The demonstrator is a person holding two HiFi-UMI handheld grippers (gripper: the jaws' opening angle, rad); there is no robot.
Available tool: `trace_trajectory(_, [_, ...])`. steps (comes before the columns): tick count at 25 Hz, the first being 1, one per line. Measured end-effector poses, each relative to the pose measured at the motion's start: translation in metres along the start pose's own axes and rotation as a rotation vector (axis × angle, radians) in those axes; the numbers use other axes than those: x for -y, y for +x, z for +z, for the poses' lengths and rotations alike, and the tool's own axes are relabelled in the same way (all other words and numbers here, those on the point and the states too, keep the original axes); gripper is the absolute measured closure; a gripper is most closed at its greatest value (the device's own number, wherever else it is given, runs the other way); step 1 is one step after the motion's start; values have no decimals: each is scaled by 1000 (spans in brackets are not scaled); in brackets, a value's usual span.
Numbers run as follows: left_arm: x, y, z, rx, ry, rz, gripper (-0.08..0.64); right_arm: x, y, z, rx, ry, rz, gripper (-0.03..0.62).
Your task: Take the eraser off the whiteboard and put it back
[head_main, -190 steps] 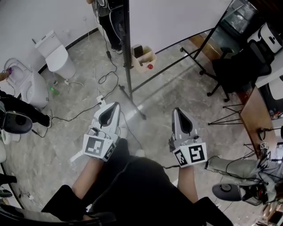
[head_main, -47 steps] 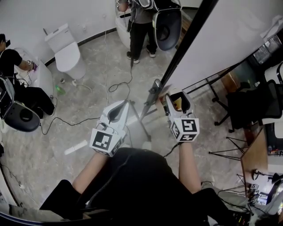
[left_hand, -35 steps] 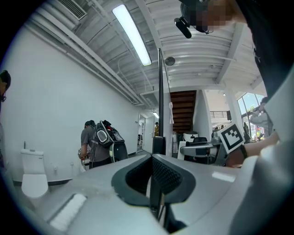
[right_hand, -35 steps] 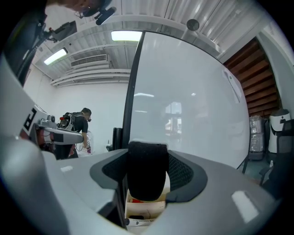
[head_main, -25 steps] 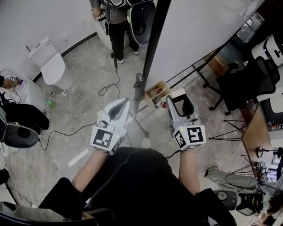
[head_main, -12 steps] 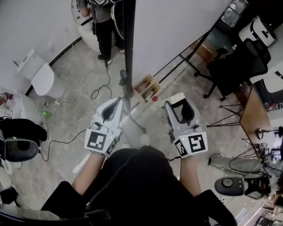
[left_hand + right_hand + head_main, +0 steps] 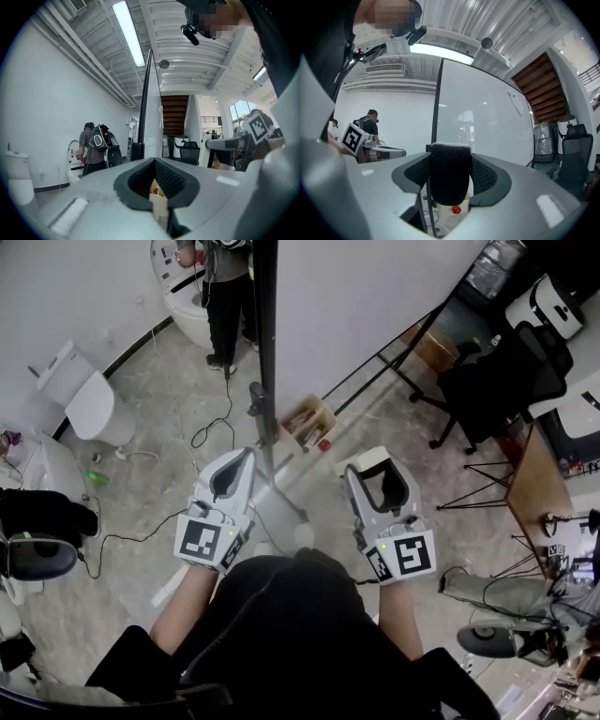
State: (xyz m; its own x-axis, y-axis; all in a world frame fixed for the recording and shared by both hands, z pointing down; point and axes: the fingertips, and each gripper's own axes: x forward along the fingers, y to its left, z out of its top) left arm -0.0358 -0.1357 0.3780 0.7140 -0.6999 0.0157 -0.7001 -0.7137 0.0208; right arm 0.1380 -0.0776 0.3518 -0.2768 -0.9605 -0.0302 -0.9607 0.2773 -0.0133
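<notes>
While right gripper (image 7: 375,470) faces whiteboard (image 7: 487,122) | eraser (image 7: 450,176) clamped between its 2 jaws

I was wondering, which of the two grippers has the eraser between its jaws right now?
The right gripper: its jaws are clamped on the black-faced eraser. The left gripper holds nothing between its jaws.

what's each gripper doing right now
Left gripper: closed, nothing held.
Right gripper: closed on the eraser, black felt side facing its camera.
</notes>
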Motion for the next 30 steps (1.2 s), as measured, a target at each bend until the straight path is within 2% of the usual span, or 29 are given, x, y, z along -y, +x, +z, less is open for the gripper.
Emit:
trace_trajectory(11, [-1,-7,9,7,20,30,555,-4,11,8,25,0,43,331])
trace_trajectory(17, [-3,-12,7,19,-11,37,555,-7,13,7,23,0,57,331])
trace_trajectory(30, [-3,-14,7,4,-7,59,555,-7,13,6,22,2,64,331])
